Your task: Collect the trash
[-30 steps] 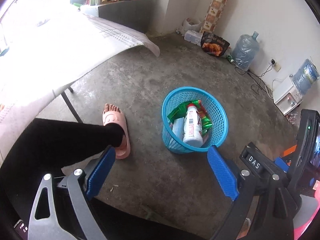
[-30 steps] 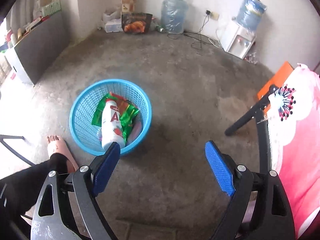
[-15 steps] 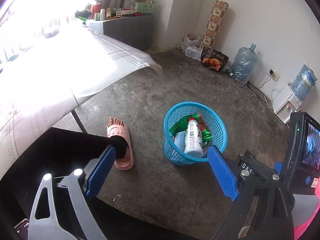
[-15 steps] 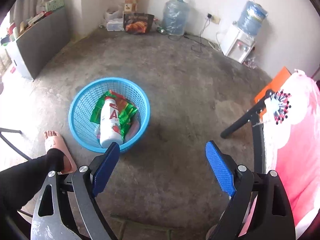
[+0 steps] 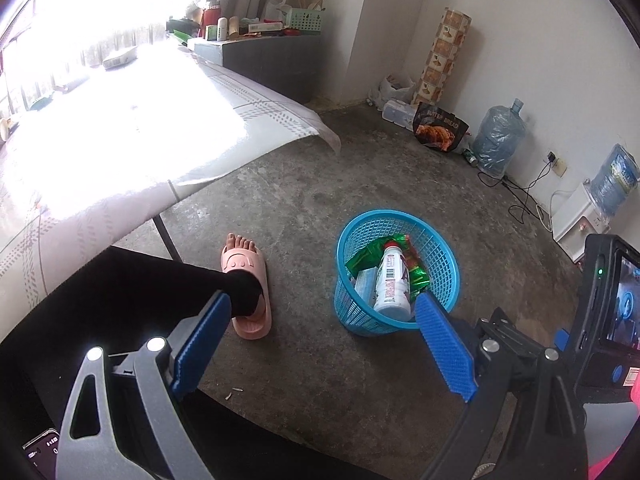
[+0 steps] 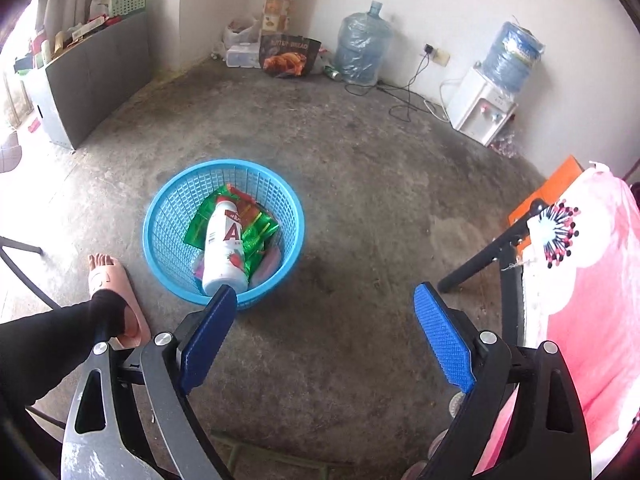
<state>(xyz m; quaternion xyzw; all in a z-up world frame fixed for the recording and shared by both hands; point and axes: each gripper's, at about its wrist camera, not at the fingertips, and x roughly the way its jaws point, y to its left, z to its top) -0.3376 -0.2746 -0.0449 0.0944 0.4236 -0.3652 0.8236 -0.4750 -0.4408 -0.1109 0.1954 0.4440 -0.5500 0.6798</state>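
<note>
Trash sits in the blue basket (image 5: 352, 236) (image 6: 296, 216) on the concrete floor (image 5: 304, 184): I see a white bottle (image 5: 393, 284) (image 6: 222, 248) lying tilted on top of green wrappers (image 5: 366, 255) (image 6: 256, 232). My left claw (image 5: 320, 344) hangs above the floor with its blue pads wide apart and nothing between them; the basket shows between them, nearer the right pad. My right claw (image 6: 324, 340) is likewise spread and holds nothing, with the basket just past its left pad. A foot in a pink slipper (image 5: 246, 292) (image 6: 118, 292) stands on the floor just beside the basket. A cloth-covered table (image 5: 120, 128) stretches off to the left. Against the far wall stand a water jug (image 5: 498, 140) (image 6: 362, 46) and a dispenser (image 6: 482, 112).
</note>
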